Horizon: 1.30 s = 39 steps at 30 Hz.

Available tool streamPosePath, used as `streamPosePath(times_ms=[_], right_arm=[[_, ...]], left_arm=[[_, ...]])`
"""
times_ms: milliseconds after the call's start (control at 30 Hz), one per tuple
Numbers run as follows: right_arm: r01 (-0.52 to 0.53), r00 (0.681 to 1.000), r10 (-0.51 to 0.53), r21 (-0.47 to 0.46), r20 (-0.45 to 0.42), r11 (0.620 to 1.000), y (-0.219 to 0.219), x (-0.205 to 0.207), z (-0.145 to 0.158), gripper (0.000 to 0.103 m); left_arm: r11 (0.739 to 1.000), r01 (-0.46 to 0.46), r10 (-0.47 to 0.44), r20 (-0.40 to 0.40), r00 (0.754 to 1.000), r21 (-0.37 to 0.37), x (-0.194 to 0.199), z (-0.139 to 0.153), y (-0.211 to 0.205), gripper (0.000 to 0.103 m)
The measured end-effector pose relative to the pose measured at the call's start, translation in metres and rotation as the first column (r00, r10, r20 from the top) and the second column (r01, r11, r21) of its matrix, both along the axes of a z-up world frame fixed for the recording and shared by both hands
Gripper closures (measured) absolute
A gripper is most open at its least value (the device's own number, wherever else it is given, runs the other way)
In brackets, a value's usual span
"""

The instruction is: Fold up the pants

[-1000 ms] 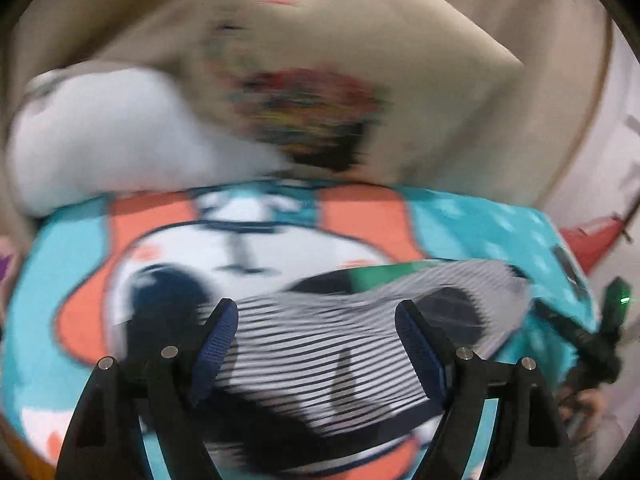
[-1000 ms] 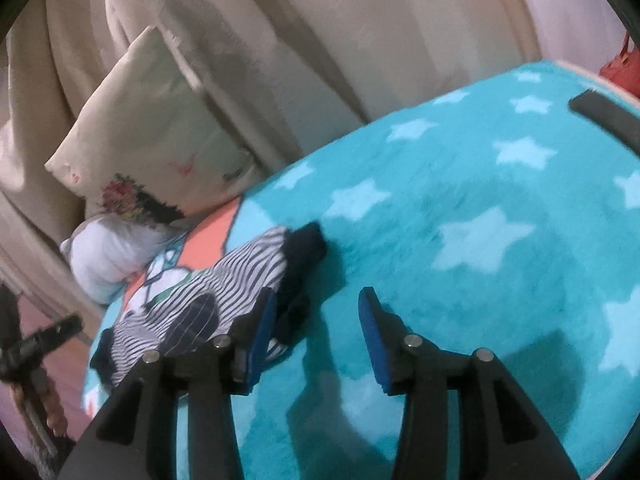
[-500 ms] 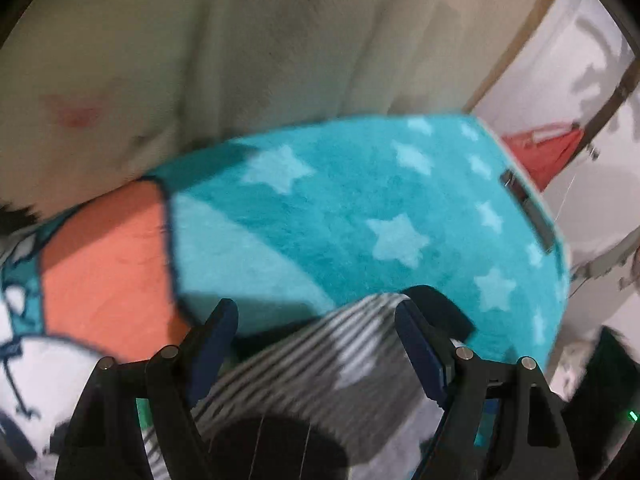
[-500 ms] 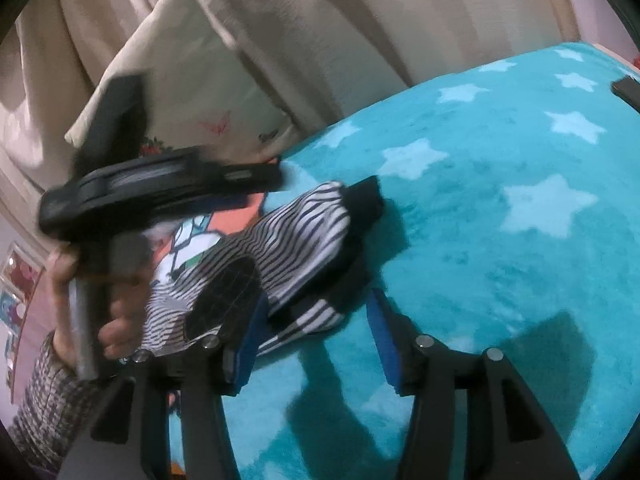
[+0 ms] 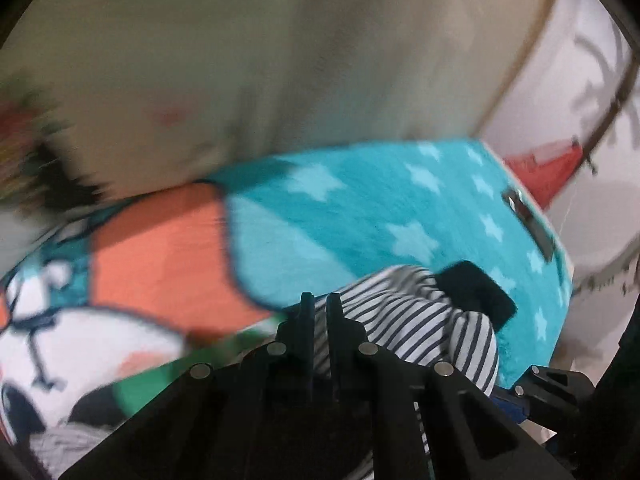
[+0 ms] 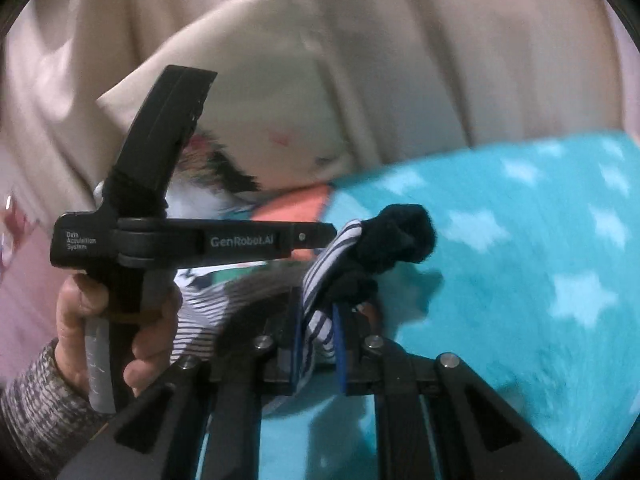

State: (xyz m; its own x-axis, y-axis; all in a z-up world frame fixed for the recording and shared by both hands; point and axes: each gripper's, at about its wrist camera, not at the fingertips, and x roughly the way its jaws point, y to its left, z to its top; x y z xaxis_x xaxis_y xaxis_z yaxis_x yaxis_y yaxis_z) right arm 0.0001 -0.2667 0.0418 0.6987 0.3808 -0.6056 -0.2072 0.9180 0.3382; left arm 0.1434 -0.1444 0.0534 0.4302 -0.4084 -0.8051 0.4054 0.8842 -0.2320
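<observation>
Both grippers have just closed on the striped pants (image 6: 316,280): left gripper (image 5: 318,300) at nine o'clock, right gripper (image 6: 316,316) at six, clamped to lift one end for folding.

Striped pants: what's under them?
The striped pants hang over the turquoise star-patterned fleece blanket, pinched by the right gripper and left gripper; the blanket directly beneath is covered.

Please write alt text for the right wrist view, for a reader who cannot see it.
The right gripper pinches a fold of the striped pants, whose dark cuff is lifted over a teal star blanket. On the left a hand holds the left gripper, also clamped on the pants; a pillow lies behind.
</observation>
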Motion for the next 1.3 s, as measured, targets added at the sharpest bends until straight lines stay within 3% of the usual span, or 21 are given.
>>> streamPosePath(times_ms=[100,167,233,300,333,367,433,533,600,667,700,733,833,900,933,1000,1067,1133,1233,1300], right_arm=[[-0.121,0.992,0.123,-0.076,0.031,0.990,0.041,0.001,0.008,0.090],[-0.235,0.971,0.239,-0.124,0.016,0.964,0.077,0.002,0.004,0.090],[-0.351,0.936,0.350,-0.154,-0.034,0.924,0.111,0.004,-0.010,0.087],[-0.452,0.892,0.437,-0.179,-0.119,0.874,0.140,0.005,-0.032,0.085],[-0.480,0.877,0.456,-0.210,-0.151,0.852,0.151,0.005,-0.041,0.081],[-0.479,0.878,0.458,-0.257,-0.138,0.840,0.157,0.000,-0.044,0.079],[-0.485,0.873,0.473,-0.290,-0.116,0.825,0.158,-0.008,-0.037,0.063],[-0.476,0.879,0.469,-0.232,-0.086,0.848,0.143,-0.010,-0.013,0.063],[-0.424,0.904,0.426,-0.214,-0.039,0.880,0.131,-0.013,0.007,0.063],[-0.350,0.935,0.355,-0.212,-0.014,0.912,0.130,0.002,0.020,0.067],[-0.332,0.942,0.337,-0.217,-0.016,0.918,0.134,0.008,0.021,0.077],[-0.318,0.947,0.320,-0.218,-0.029,0.922,0.139,0.018,0.018,0.083],[-0.328,0.942,0.307,-0.181,-0.136,0.927,0.158,0.045,-0.016,0.083],[-0.320,0.931,0.261,-0.224,-0.255,0.921,0.171,0.059,-0.053,0.082],[-0.302,0.943,0.257,-0.221,-0.209,0.927,0.172,0.058,-0.054,0.081],[-0.316,0.940,0.270,-0.231,-0.210,0.920,0.173,0.053,-0.049,0.081],[-0.313,0.943,0.281,-0.189,-0.178,0.931,0.161,0.046,-0.036,0.073],[-0.271,0.959,0.250,-0.171,-0.136,0.947,0.139,0.041,-0.022,0.048],[-0.151,0.986,0.138,-0.164,-0.092,0.975,0.095,0.042,-0.014,0.039],[-0.111,0.983,0.094,-0.105,-0.159,0.988,0.075,0.052,-0.025,0.039]], left_arm=[[0.990,-0.124,0.126,0.021,0.992,-0.069,-0.020,0.010,0.058,0.096],[0.973,-0.208,0.211,0.016,0.977,-0.099,-0.035,0.011,0.094,0.093],[0.947,-0.304,0.308,0.023,0.951,-0.106,-0.057,0.010,0.133,0.085],[0.919,-0.387,0.391,0.054,0.919,-0.078,-0.076,0.008,0.158,0.064],[0.902,-0.427,0.431,0.078,0.899,-0.061,-0.087,0.007,0.172,0.060],[0.891,-0.451,0.454,0.095,0.886,-0.056,-0.095,0.007,0.182,0.053],[0.864,-0.501,0.502,0.134,0.855,-0.043,-0.111,0.007,0.204,0.046],[0.822,-0.569,0.561,0.186,0.807,-0.011,-0.121,0.003,0.227,0.045],[0.797,-0.604,0.583,0.230,0.779,0.025,-0.120,-0.007,0.231,0.045],[0.781,-0.618,0.587,0.231,0.776,0.090,-0.117,-0.019,0.235,0.045],[0.786,-0.609,0.581,0.207,0.787,0.109,-0.115,-0.028,0.235,0.045],[0.790,-0.602,0.578,0.189,0.794,0.116,-0.115,-0.035,0.236,0.045],[0.778,-0.609,0.579,0.202,0.790,0.153,-0.122,-0.044,0.240,0.045],[0.789,-0.603,0.578,0.192,0.794,0.118,-0.129,-0.040,0.248,0.045],[0.789,-0.608,0.587,0.184,0.788,0.091,-0.134,-0.036,0.256,0.045],[0.775,-0.630,0.613,0.186,0.768,0.049,-0.144,-0.028,0.271,0.044],[0.754,-0.657,0.644,0.183,0.743,0.013,-0.150,-0.023,0.285,0.043],[0.727,-0.686,0.676,0.188,0.713,-0.010,-0.152,-0.021,0.295,0.043],[0.710,-0.703,0.698,0.180,0.693,-0.041,-0.155,-0.021,0.304,0.043],[0.708,-0.704,0.703,0.168,0.691,-0.062,-0.156,-0.022,0.305,0.043]])
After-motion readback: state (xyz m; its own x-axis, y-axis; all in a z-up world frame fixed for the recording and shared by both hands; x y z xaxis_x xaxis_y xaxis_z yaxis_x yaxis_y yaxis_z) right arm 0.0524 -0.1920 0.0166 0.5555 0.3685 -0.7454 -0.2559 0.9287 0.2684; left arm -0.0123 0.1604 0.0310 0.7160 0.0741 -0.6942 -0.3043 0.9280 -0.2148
